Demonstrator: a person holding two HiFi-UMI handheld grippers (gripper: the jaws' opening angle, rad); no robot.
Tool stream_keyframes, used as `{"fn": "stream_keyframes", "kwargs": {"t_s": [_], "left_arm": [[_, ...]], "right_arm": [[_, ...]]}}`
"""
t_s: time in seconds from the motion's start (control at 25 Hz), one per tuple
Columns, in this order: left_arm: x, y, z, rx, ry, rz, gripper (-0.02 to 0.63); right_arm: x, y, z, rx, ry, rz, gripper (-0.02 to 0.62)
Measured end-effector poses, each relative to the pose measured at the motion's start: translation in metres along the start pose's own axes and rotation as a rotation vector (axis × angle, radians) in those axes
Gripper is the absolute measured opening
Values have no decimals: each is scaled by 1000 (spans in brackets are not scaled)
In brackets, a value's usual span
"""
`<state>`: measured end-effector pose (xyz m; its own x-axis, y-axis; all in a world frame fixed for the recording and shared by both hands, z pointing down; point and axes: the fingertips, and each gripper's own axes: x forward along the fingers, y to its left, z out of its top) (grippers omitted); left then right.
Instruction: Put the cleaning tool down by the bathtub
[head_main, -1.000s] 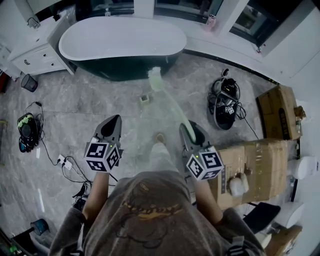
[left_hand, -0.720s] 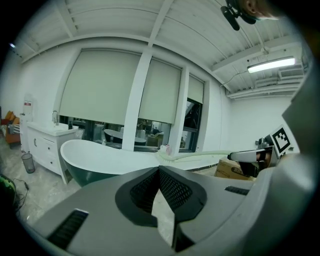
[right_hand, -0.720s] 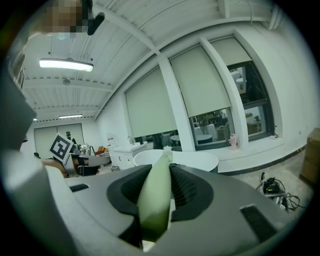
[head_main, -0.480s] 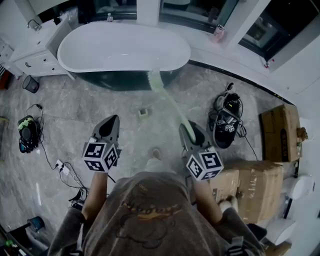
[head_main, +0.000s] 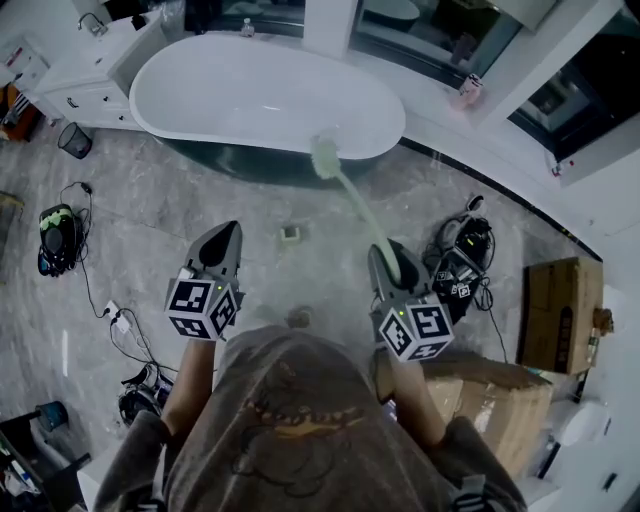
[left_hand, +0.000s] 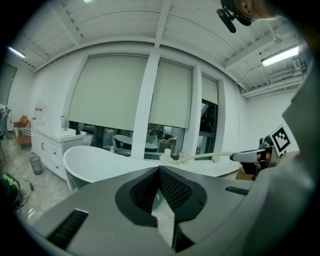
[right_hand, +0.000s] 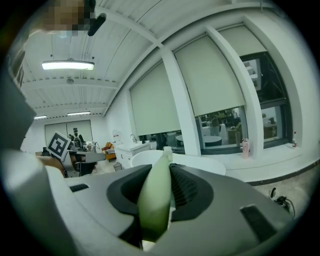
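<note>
A white oval bathtub (head_main: 265, 95) with a dark outer wall stands at the far side of the grey tiled floor. A long pale green brush (head_main: 350, 200) reaches forward from my right gripper (head_main: 388, 258), which is shut on its handle. The brush head (head_main: 325, 155) hangs over the tub's near rim. In the right gripper view the green handle (right_hand: 156, 200) fills the gap between the jaws, with the bathtub (right_hand: 200, 162) beyond. My left gripper (head_main: 224, 238) is held level beside it, shut and empty. The left gripper view shows the bathtub (left_hand: 95, 160) and the brush (left_hand: 200, 157).
A white vanity (head_main: 90, 70) and a black bin (head_main: 75, 140) stand left of the tub. A small floor drain (head_main: 290, 233) lies ahead. Bags and cables (head_main: 458, 262) lie at the right, with cardboard boxes (head_main: 560, 315) behind. A power strip and cords (head_main: 120, 322) are at the left.
The person has walked toward the bathtub, which now sits nearer. The brush head has gone from over the floor to over the tub's rim. Both grippers keep their pose.
</note>
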<state>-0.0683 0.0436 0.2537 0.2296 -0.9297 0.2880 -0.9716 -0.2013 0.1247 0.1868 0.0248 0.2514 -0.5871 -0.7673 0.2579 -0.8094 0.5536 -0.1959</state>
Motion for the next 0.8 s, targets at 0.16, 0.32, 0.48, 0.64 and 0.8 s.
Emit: {"fn": "stream_keyframes", "kwargs": {"t_s": [0.16,0.32,0.48,0.64,0.8], "left_arm": [[15,12,2,-5,-6,1,2],[41,21,7,2,-6,-12,2],[67,31,21,13,-17,-27,2],[87,45,27,11,-14,-48,2],[109,54,26,20,8,-70,2]], "right_arm": [[28,-1,3,2,4,3,114],[51,-10,11,5,-14,-14,114],[71,-20,21,1,-31,-40,114],[92,-24,23,2,-28,-66,114],[111,-25,19,-1,-10,-74,114]]}}
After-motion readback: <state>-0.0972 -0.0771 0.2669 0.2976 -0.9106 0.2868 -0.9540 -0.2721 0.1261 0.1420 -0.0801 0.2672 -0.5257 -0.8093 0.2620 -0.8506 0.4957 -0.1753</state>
